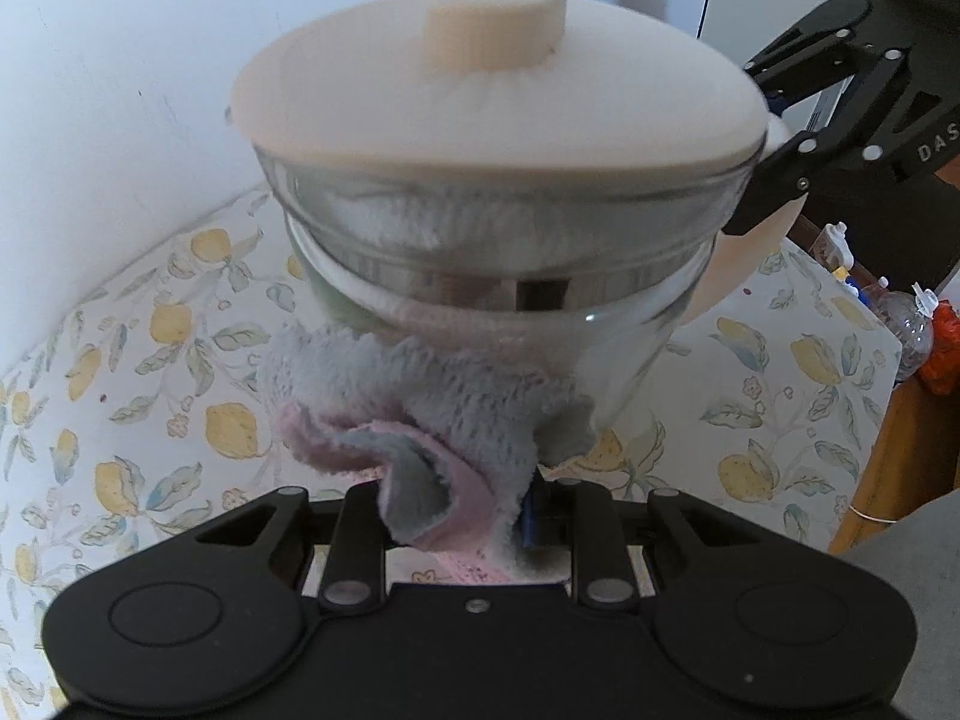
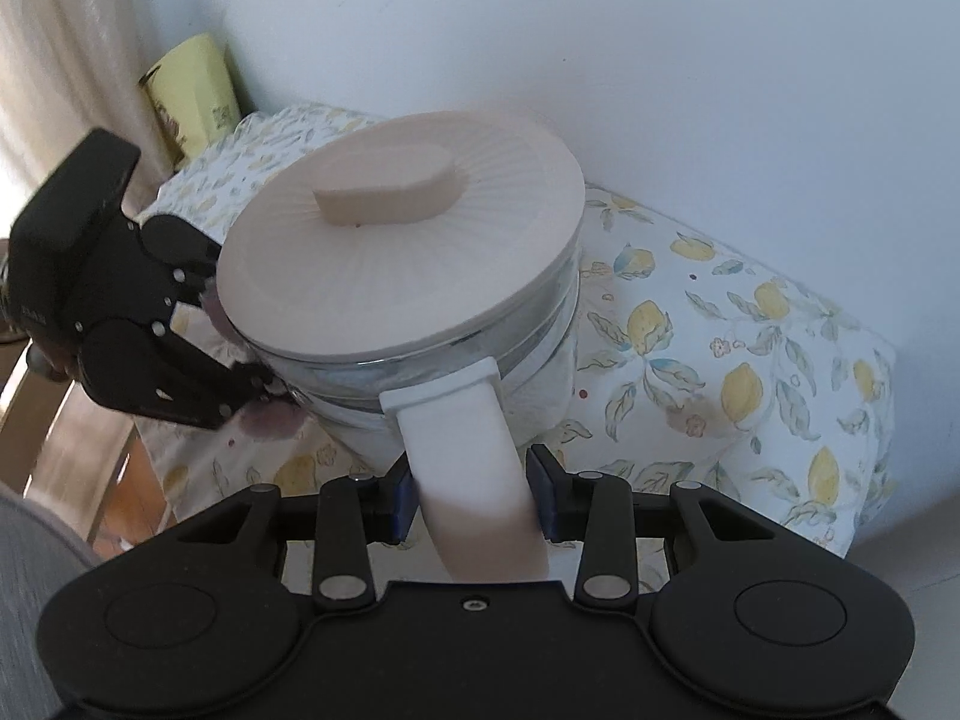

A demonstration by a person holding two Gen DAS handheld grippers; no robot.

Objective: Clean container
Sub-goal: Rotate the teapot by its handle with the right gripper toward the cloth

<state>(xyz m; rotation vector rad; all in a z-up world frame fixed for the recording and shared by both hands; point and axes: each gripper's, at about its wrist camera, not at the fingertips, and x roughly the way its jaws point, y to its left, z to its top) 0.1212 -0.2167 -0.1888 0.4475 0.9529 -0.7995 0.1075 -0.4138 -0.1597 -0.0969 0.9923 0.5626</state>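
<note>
In the left wrist view, nearest the lens, the left gripper point(image 1: 465, 516) has its jaws pinched together on a fluffy grey-and-pink cloth point(image 1: 420, 420), which is bunched up against the lower glass wall of the container point(image 1: 492, 264) at twelve o'clock. The container is a clear glass pot with a metal band, tilted, with a cream lid point(image 1: 480, 114) seated on top. It appears to be lifted above the lemon-print tablecloth point(image 1: 120, 408), though its base is hidden by the cloth. At two o'clock the right gripper point(image 1: 780, 192) reaches in from the side.

In the right wrist view, nearest the lens, the right gripper point(image 2: 471, 501) is clamped on the pot's white handle point(image 2: 468, 456), which runs up to the glass body at twelve o'clock. The lid point(image 2: 402, 240) slopes with the pot. The left gripper point(image 2: 240, 396) sits at nine o'clock, pressed to the far wall with a little cloth showing at its tips.

My reading of the risks: the lid looks merely seated, so more tilt or a hard wipe could slide it off. The whole pot hangs from one smooth handle, so sideways pressure from the cloth could twist it in the jaws, and glass dropped this near the table edge would likely break. The loose cloth could also slip free.
</note>
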